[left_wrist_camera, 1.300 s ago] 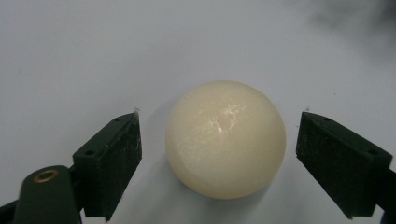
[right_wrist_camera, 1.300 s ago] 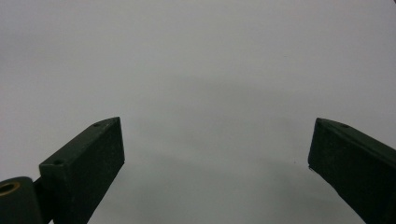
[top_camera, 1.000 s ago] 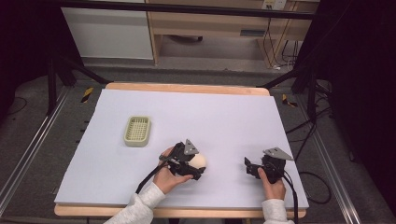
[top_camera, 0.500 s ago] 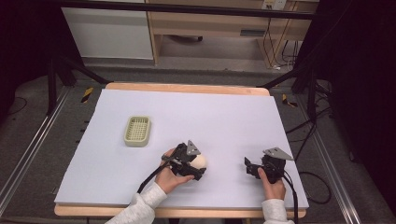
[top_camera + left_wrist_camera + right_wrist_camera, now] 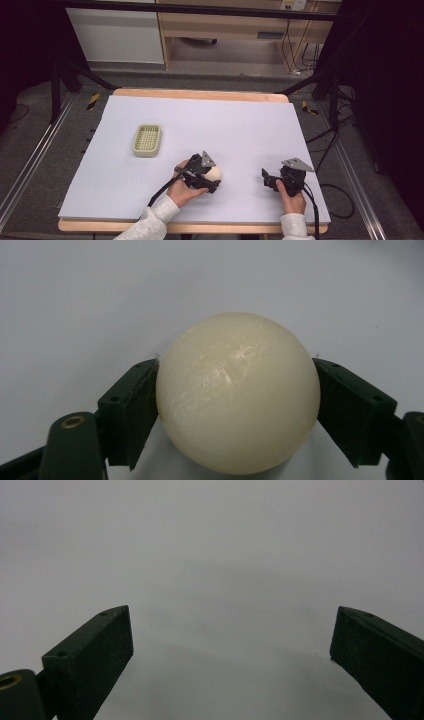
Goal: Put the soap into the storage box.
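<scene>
While a lilac-topped bench (image 5: 240, 125) fills a dim room, the left gripper (image 5: 207, 176) lies low near the front edge, jaws clamped on a cream ball (image 5: 238, 399). Toward the front right corner, the right gripper (image 5: 271, 181) rests with jaws apart. Farther back left sits a green basket (image 5: 147, 140). Nothing has shifted since a second ago.

The right gripper (image 5: 232, 640) looks down along its 2 black jaws, which rise from the bottom corners and stand wide apart with nothing between them. Beyond them lies the bare pale table (image 5: 225, 545), plain grey-white. A soft curved shadow falls on the surface between the jaws. A brass screw (image 5: 7, 681) shows at the lower left.
</scene>
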`<state>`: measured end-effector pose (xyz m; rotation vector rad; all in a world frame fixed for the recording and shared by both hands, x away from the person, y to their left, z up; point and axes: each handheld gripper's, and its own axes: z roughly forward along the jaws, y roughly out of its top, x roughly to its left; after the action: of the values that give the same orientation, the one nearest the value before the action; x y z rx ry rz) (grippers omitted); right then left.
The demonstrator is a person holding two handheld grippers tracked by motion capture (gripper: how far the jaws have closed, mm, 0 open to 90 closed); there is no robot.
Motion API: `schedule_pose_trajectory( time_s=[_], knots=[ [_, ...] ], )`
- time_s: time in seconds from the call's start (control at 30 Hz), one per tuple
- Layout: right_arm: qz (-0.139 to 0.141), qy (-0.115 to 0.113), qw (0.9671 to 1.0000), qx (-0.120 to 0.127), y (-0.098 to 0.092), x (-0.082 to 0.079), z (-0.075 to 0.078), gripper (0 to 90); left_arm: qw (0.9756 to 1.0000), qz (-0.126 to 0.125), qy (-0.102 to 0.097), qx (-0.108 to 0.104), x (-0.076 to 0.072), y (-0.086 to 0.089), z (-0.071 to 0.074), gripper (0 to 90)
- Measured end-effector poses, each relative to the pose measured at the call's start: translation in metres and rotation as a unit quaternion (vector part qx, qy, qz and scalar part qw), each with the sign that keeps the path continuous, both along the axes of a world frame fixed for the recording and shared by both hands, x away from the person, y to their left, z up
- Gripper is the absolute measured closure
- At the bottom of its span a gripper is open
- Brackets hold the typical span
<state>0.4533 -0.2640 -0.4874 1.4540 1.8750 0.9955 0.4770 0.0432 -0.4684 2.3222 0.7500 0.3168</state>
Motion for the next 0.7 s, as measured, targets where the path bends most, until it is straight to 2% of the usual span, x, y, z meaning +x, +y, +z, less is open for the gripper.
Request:
schedule_pose_trajectory(
  time_s=[0.7],
  knots=[
    [0.000,0.001,1.0000,0.001,0.0000,0.0002,0.0000,4.0,1.0000,-0.004,-0.003,0.004,0.0004,-0.0004,-0.0007,23.3]
  ],
)
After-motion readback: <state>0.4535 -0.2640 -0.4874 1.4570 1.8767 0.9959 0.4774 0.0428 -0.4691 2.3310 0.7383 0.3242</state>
